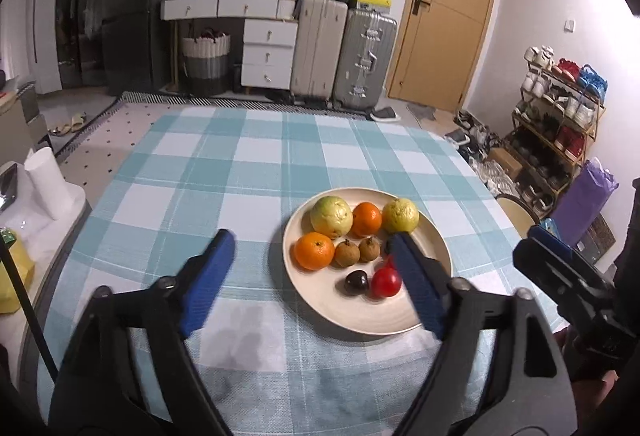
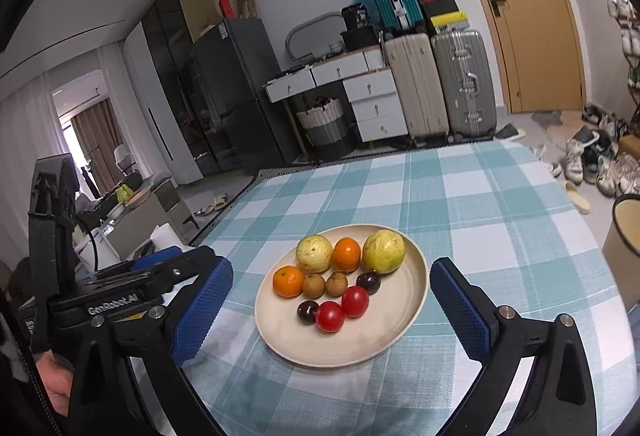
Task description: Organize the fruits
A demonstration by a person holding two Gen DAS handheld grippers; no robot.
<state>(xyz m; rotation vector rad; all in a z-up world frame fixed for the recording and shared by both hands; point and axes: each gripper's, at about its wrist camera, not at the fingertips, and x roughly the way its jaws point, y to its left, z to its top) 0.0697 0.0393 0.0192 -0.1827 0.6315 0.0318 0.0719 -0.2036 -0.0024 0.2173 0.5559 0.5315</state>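
A cream plate (image 1: pixel 360 320) on the checked tablecloth holds several fruits in rows: two yellow-green guavas (image 1: pixel 331 216) with an orange (image 1: pixel 367 219) between them, another orange (image 1: pixel 314 250), two brown longans (image 1: pixel 346 253), a dark plum (image 1: pixel 356 282) and a red tomato (image 1: pixel 386 282). My left gripper (image 1: pixel 313 237) hovers open above the plate's near left side, its right finger covering some fruit. In the right wrist view my right gripper (image 2: pixel 332 266) is open too, straddling the plate (image 2: pixel 360 348) from the near side with nothing touched. Two tomatoes (image 2: pixel 355 301) and two plums (image 2: pixel 368 282) show there.
The round table's blue-and-white cloth (image 1: pixel 240 172) stretches beyond the plate. A white roll (image 1: pixel 46 182) stands off the left edge, a bin (image 2: pixel 624 236) off the right. Suitcases (image 1: pixel 364 60), drawers and a shoe rack (image 1: pixel 560 116) line the far wall.
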